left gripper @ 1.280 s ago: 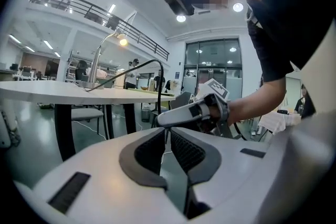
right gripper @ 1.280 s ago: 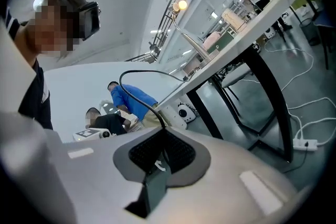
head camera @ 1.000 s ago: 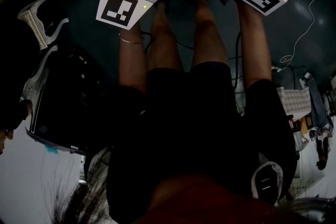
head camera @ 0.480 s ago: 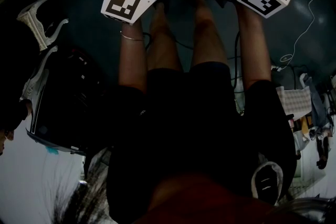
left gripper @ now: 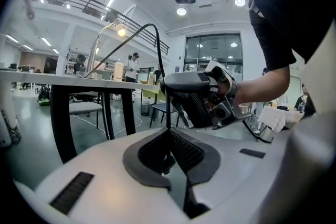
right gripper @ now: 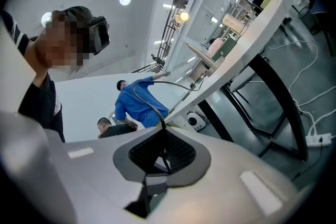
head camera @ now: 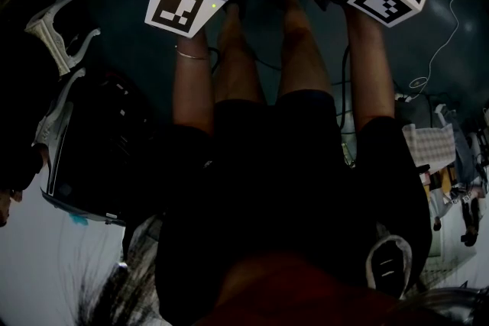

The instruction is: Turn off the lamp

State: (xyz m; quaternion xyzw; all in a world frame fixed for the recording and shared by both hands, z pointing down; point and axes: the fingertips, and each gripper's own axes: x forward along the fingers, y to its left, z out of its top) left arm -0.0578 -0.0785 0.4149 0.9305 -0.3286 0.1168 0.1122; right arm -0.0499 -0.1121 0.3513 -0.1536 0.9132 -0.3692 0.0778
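Left gripper point(left gripper: 168, 134) has tipped slightly in 1 s; its jaws and the right gripper's point(right gripper: 164, 140) are pressed together, empty; the lamp point(left gripper: 121, 32), lit, stands on the table point(left gripper: 47, 79), well away; its thin neck probably flexes, so steady the base and press the switch, unseen here.

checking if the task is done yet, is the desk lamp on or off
On. The lamp glows bright and warm at its head, above the table, and shows lit in both gripper views.

head: steep down | gripper views: low, upward | shared: lamp point(left gripper: 121, 32)
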